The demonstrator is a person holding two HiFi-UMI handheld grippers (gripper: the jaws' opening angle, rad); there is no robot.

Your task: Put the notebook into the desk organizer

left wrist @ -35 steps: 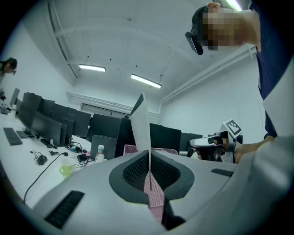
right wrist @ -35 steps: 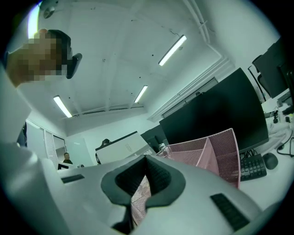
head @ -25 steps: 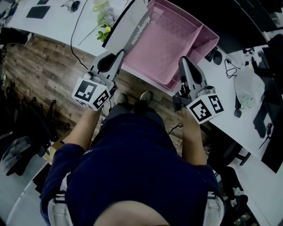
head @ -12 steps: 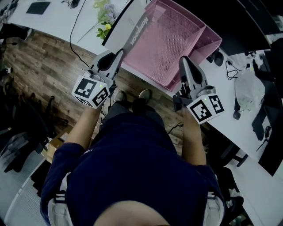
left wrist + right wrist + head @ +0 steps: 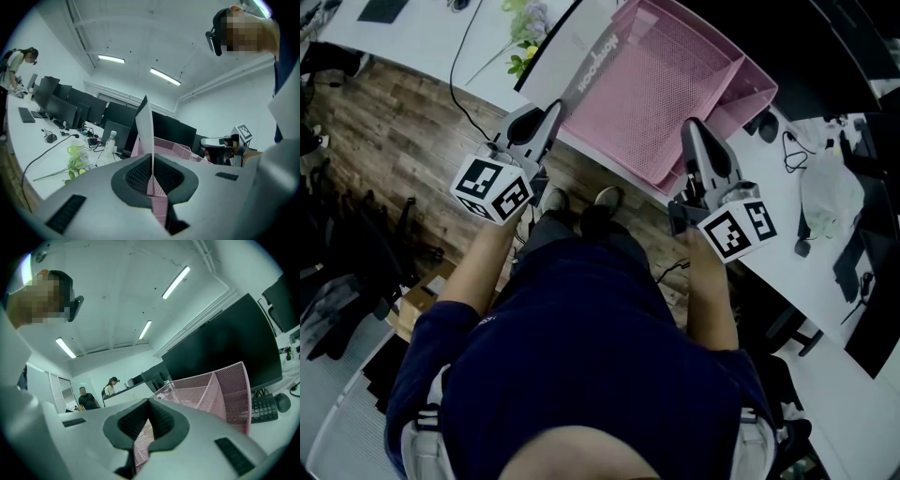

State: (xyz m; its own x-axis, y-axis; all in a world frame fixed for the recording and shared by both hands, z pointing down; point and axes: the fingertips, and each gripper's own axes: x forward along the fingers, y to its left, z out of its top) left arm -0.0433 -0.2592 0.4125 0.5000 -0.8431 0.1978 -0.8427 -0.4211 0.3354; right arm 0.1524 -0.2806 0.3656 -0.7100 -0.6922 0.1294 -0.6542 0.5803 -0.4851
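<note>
A thin white notebook (image 5: 574, 58) with a dark edge stands on edge in my left gripper (image 5: 550, 112), which is shut on its lower corner. The left gripper view shows the notebook (image 5: 146, 125) rising from between the pads of that gripper (image 5: 151, 162). The pink mesh desk organizer (image 5: 661, 89) sits on the white desk just right of the notebook, its open compartments facing me. My right gripper (image 5: 693, 128) hovers at the organizer's near right edge, shut, with nothing seen between its pads. In its own view the right gripper (image 5: 149, 404) points at the organizer (image 5: 220, 390).
Green and yellow flowers (image 5: 523, 42) and a black cable (image 5: 461, 66) lie on the desk (image 5: 441, 42) left of the notebook. A black monitor (image 5: 225, 348), keyboard (image 5: 264, 407) and mouse (image 5: 282, 402) stand behind the organizer. Wooden floor (image 5: 384, 141) lies below. Two people (image 5: 89, 399) stand far off.
My left gripper with the notebook has shifted slightly up and left. The right gripper and the organizer have barely moved.
</note>
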